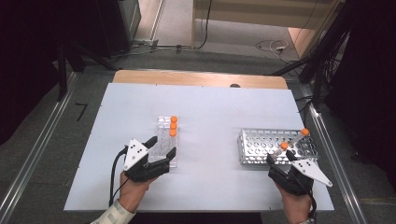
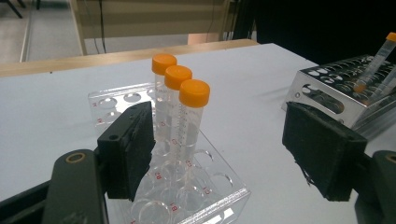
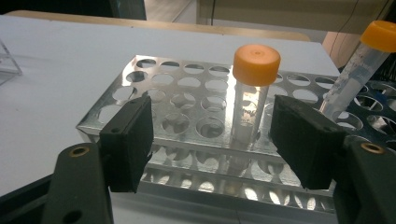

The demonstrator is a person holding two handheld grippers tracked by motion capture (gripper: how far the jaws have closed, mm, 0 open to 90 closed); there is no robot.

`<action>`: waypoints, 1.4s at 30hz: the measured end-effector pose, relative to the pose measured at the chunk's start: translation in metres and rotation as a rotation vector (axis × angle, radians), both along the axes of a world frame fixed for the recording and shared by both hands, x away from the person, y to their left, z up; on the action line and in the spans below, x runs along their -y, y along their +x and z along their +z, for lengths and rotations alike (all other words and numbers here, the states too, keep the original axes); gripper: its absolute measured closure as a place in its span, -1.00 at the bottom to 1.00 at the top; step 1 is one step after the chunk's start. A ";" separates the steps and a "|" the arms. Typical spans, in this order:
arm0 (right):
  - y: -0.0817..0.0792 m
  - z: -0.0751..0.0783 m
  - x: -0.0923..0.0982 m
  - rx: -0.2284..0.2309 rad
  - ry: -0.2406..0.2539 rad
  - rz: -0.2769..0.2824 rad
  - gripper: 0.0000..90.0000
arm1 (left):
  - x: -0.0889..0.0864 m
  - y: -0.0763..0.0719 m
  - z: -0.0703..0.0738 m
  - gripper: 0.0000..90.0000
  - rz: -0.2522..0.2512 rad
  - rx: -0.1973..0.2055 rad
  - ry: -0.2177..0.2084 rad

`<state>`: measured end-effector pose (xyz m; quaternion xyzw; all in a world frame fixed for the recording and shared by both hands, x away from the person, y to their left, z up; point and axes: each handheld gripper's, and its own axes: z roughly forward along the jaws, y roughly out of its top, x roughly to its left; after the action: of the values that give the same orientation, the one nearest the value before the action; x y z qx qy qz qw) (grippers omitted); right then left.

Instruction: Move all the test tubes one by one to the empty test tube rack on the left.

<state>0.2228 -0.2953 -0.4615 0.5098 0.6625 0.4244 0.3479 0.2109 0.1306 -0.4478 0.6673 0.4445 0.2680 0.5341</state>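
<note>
White table (image 1: 210, 112), both grippers' fingers open and empty; red well labels on clear rack (image 2: 187, 186) in left gripper view.

Grey floor (image 1: 37, 154), wooden table edge (image 1: 196, 77), dark surroundings

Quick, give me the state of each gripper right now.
Left gripper: open, holding nothing, at the clear rack.
Right gripper: open, nothing gripped; an orange-capped tube stands between its jaws.

Even overhead light, soft pictures, dark edges.
I see the white table (image 1: 210, 107) evenly lit with faint shadows; the room's sides fall black. Glare flashes off the metal rack (image 3: 187, 100). My close black pads (image 3: 128, 144) look slightly soft, and the high view is grainy.
</note>
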 end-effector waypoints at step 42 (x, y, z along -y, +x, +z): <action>0.023 -0.005 0.016 0.024 0.012 0.000 0.58 | 0.002 0.000 -0.002 -0.45 -0.005 -0.004 -0.002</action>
<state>0.2457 -0.3113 -0.4670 0.5067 0.6557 0.4347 0.3527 0.2111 0.1287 -0.4494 0.6684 0.4441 0.2653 0.5345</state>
